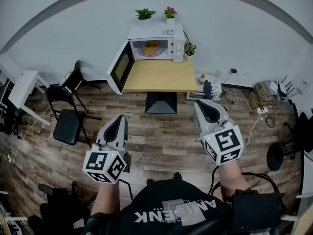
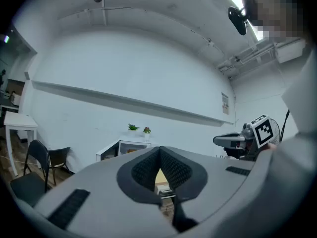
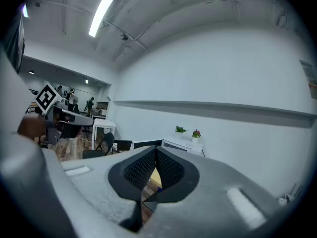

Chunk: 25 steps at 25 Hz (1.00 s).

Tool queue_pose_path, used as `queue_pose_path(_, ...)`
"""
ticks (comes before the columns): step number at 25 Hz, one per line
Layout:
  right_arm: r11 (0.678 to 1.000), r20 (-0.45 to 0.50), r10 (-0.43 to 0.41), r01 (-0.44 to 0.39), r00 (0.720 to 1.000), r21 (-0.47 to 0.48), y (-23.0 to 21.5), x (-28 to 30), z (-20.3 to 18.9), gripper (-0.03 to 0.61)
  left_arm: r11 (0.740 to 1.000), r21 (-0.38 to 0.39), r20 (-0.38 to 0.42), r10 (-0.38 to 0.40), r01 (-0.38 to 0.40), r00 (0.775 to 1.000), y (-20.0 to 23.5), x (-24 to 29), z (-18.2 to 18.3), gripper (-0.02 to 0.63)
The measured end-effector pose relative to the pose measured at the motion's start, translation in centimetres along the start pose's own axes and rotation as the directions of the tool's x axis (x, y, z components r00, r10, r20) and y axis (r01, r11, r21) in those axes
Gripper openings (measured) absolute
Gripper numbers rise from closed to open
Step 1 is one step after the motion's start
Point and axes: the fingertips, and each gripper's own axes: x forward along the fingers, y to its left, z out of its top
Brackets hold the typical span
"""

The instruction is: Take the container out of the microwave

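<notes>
A white microwave (image 1: 156,44) stands at the back of a wooden table (image 1: 159,77), its door (image 1: 120,67) swung open to the left. Inside it sits a tan container (image 1: 151,47). Both grippers hang well short of the table, over the wooden floor. My left gripper (image 1: 120,120) is shut with nothing in it, and my right gripper (image 1: 199,104) is shut and empty too. The left gripper view shows the left gripper (image 2: 159,150) pointing at the distant microwave (image 2: 130,146). In the right gripper view the right gripper (image 3: 156,150) faces the microwave (image 3: 181,144) as well.
Two small potted plants (image 1: 145,13) sit on top of the microwave. Black folding chairs (image 1: 68,119) and a white table (image 1: 22,87) stand at the left. Cables and clutter (image 1: 259,99) lie on the floor at the right, near a stool base (image 1: 279,155).
</notes>
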Motion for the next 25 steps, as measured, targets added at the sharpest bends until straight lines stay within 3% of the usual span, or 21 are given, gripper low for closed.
queue_pose_path(6, 1.000, 0.010, 0.017, -0.017, 1.000, 0.016, -0.3, -0.2, 0.4, 0.006, 1.000, 0.018, -0.008, 0.011, -0.011, 1.000, -0.5, 0.4, 0.1, 0.002)
queue_pose_path(12, 0.999, 0.041, 0.006, -0.007, 0.999, 0.037, -1.9, -0.7, 1.0, 0.006, 1.000, -0.012, 0.000, 0.001, -0.001, 1.000, -1.5, 1.0, 0.0, 0.002)
queue_pose_path(25, 0.999, 0.033, 0.044, -0.045, 0.998, 0.022, -4.9, -2.0, -1.5, 0.006, 0.996, 0.077, -0.040, 0.052, -0.049, 0.998, -4.3, 4.4, -1.3, 0.002)
